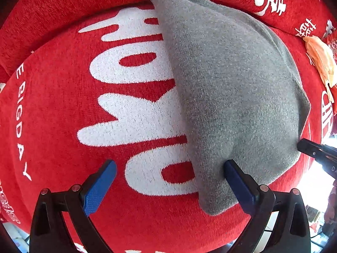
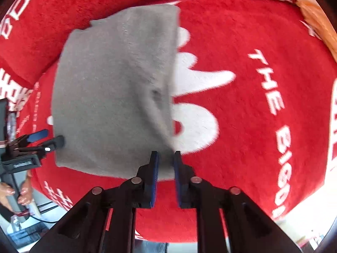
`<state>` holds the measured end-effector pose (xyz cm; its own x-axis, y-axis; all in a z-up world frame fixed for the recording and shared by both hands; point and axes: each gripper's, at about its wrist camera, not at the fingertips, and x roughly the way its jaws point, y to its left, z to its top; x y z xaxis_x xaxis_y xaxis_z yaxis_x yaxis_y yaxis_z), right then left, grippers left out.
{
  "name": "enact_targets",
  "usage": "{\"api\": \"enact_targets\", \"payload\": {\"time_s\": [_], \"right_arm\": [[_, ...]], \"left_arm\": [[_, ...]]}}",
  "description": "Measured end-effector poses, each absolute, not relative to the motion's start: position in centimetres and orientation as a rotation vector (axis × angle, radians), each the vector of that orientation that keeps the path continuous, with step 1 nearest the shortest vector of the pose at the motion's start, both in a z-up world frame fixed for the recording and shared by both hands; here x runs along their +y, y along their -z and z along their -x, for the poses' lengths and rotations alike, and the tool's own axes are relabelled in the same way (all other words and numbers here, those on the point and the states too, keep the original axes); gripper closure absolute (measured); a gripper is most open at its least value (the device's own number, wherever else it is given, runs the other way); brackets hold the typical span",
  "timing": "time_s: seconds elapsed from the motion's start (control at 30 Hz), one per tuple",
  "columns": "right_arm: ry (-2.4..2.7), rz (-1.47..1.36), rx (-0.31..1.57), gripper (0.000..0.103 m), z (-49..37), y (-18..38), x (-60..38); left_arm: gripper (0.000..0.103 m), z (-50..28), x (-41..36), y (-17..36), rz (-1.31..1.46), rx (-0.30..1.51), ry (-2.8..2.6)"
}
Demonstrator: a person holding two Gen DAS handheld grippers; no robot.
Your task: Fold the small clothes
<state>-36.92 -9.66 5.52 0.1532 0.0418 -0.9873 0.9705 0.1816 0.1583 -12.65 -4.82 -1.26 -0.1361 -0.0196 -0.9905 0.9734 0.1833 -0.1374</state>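
A grey garment (image 1: 231, 88) is laid, partly folded, on a red blanket (image 1: 52, 116). Its near corner is pinched by the nearly closed right gripper (image 2: 166, 158). The left gripper (image 1: 169, 170) is held spread over its other edge, gripping nothing.

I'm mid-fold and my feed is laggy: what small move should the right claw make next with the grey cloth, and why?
Probably carry the pinched edge a little further across toward the left claw. The right claw has its jaws nearly together on the near corner of the grey cloth, which is lifted and creased there. The left claw is open, one finger resting on the cloth's other side, seemingly pinning it.
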Motion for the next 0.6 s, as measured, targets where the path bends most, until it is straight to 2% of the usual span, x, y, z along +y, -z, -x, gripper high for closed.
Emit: {"api": "enact_targets", "payload": {"time_s": [0.3,0.4,0.47,0.6], "right_arm": [[1.006,-1.295,1.054,0.085,39.8,-7.8,-11.0],[0.998,-1.279,1.044,0.079,39.6,-8.6,-11.7],[0.989,-1.274,1.037,0.071,39.0,-9.1,-12.0],[0.968,-1.263,1.038,0.066,38.5,-9.1,-13.1]], "left_arm": [[0.001,11.7,-5.7,-1.1,-1.001,1.355,1.134],[0.001,11.6,-6.4,-1.5,-1.002,1.35,1.12],[0.001,12.1,-7.2,-1.8,-1.001,1.346,1.114],[0.001,13.2,-8.6,-2.7,-1.004,1.341,1.1]]}}
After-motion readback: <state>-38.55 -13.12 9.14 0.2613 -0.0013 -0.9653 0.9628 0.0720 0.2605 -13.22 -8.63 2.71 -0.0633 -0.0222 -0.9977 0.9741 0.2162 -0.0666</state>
